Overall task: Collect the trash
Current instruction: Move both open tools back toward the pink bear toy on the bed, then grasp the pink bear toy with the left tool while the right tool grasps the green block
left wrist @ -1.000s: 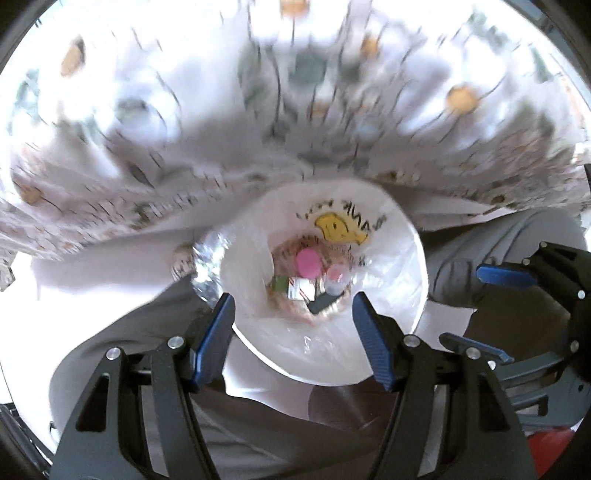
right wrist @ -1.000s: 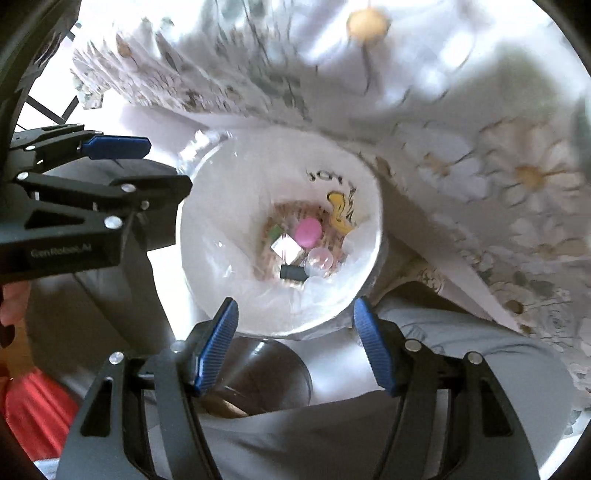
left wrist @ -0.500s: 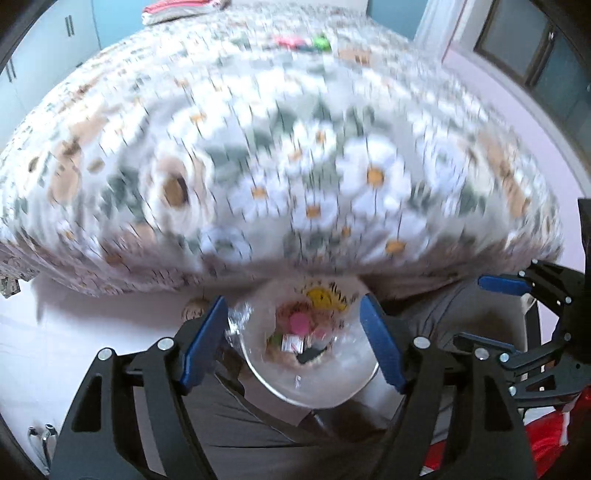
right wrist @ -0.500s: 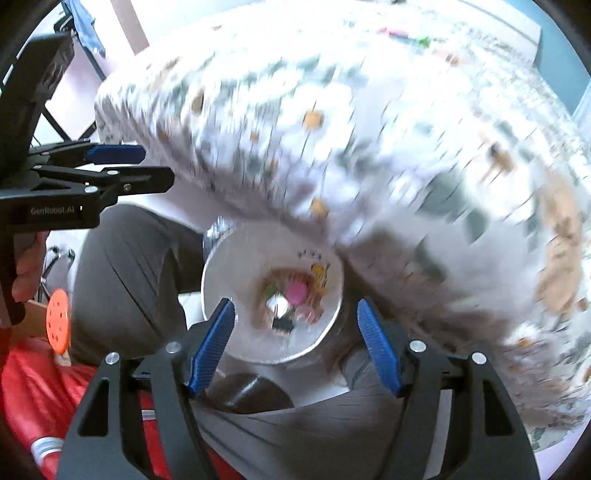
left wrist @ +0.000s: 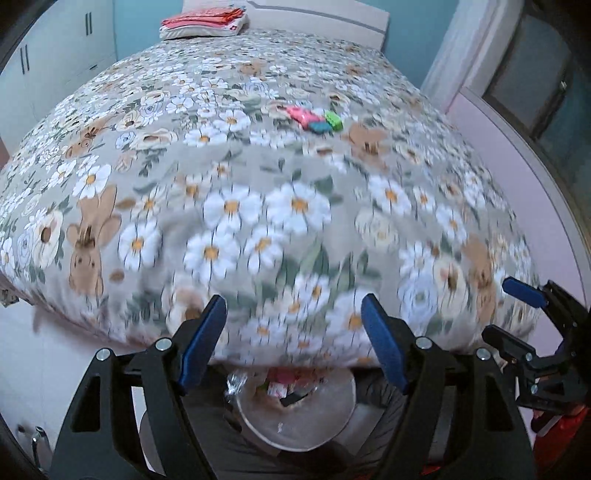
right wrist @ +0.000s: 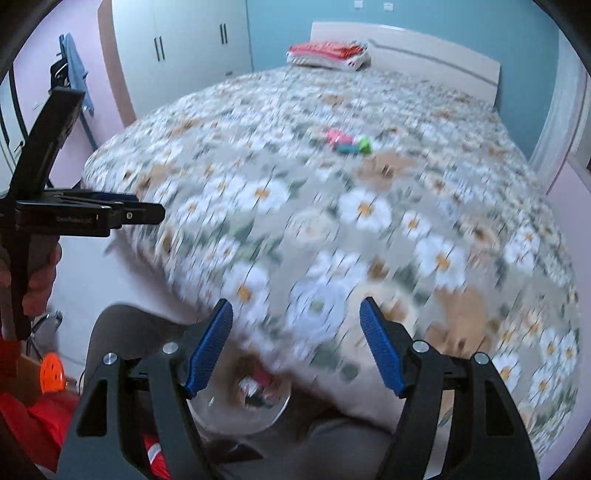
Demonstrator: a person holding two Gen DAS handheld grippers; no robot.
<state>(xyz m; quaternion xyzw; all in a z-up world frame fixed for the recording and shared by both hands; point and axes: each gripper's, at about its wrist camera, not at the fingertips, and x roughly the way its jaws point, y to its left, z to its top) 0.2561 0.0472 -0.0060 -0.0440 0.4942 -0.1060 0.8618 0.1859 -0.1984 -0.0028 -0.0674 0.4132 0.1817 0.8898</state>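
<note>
A small heap of pink, teal and green trash pieces (left wrist: 317, 121) (right wrist: 349, 143) lies far out on the flowered bed cover (left wrist: 258, 192) (right wrist: 369, 221). The bin with its white liner (left wrist: 295, 437) (right wrist: 229, 417) shows at the bottom edge, part hidden under the bed's edge, with colourful scraps inside. My left gripper (left wrist: 293, 343) hangs open above the bed's near edge with nothing between its blue fingers. The jaws of my right gripper (right wrist: 295, 343) are opening, also with nothing between them. Each gripper shows at the side of the other's view.
A folded red and white blanket (left wrist: 203, 24) (right wrist: 328, 53) lies at the headboard. White wardrobes (right wrist: 177, 48) stand at the back left. The person's grey trouser legs (right wrist: 125, 332) flank the bin. An orange disc (right wrist: 51, 373) lies on the floor at the left.
Both grippers have risen and tipped up from over the bin, which has slid to the bottom edge. The bed top and its trash heap have come into view. Both jaws stand wider.
</note>
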